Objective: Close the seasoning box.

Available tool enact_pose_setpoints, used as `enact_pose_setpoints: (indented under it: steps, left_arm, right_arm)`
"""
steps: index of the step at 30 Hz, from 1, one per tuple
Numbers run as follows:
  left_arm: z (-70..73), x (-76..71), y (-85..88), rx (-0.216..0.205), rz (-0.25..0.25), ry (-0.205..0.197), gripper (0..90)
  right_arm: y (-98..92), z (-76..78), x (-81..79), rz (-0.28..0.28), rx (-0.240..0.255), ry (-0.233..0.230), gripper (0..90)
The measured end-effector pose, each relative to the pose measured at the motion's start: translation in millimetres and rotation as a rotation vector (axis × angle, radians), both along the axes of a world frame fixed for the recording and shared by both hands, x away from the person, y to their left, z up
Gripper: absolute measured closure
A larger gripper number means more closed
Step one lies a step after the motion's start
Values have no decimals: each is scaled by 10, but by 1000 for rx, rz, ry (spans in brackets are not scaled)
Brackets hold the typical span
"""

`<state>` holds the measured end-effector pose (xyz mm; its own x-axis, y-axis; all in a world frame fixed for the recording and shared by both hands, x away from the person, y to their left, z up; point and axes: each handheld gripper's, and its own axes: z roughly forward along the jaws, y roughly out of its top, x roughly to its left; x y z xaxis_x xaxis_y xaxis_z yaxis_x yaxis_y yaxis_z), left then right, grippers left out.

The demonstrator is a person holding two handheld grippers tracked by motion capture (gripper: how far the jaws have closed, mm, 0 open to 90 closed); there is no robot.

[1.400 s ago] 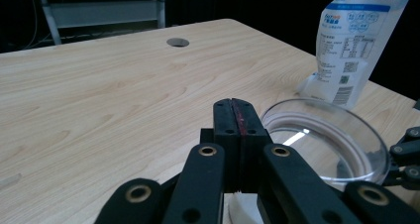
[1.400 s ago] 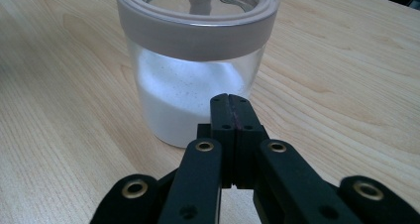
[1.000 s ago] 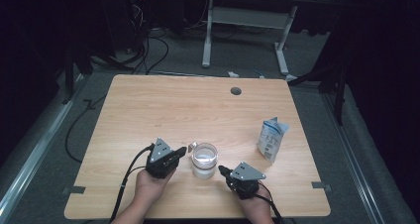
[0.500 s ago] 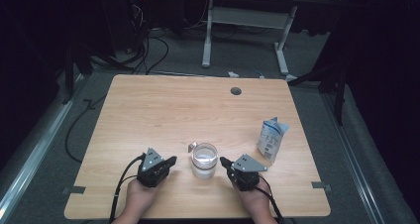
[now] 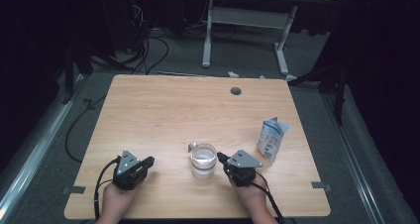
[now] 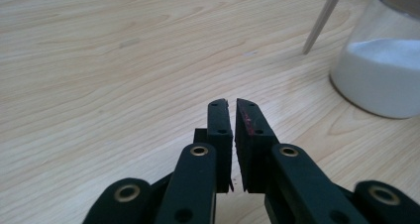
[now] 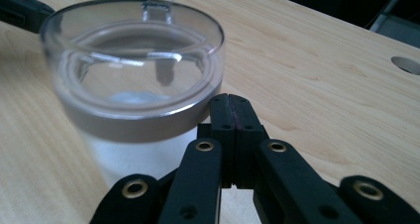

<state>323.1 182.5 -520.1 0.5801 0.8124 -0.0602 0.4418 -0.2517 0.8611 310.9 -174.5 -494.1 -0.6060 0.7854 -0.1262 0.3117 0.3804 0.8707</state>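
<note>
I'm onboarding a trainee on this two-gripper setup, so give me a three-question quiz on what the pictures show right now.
1. True or false: the right gripper has its jaws pressed together with nothing between them.
2. Multiple choice: what does the clear jar with a lid hold? A) white powder B) red liquid C) metal bolts
3. Short answer: which thing stands on the table to the right of the jar, near the table's right edge?

Key
1. True; the two pads meet, with the jar just beyond them.
2. A; the left gripper view shows white powder low in the jar.
3. A small blue and white pouch, upright.
</note>
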Motion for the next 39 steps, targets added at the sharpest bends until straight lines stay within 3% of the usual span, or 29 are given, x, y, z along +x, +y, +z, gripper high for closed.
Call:
enact_pose_setpoints:
  steps: [9, 23, 30, 34, 39]
  left_arm:
    - [-10, -13, 125, -28, 33, -1, 827]
    - [-11, -13, 161, -39, 44, -2, 815]
    - [-20, -14, 173, -34, 47, -3, 802]
    - [-17, -12, 202, -26, 57, -13, 755]
    - [-17, 9, 278, -11, 88, -19, 599]
  right_arm:
    - [79, -22, -174, 30, -3, -14, 900]
    - [286, -26, -285, 101, 12, -20, 900]
    - [295, -28, -294, 107, 17, -16, 900]
    - [164, -22, -263, 74, 4, -24, 886]
    - [-230, -94, -141, -23, 2, 16, 797]
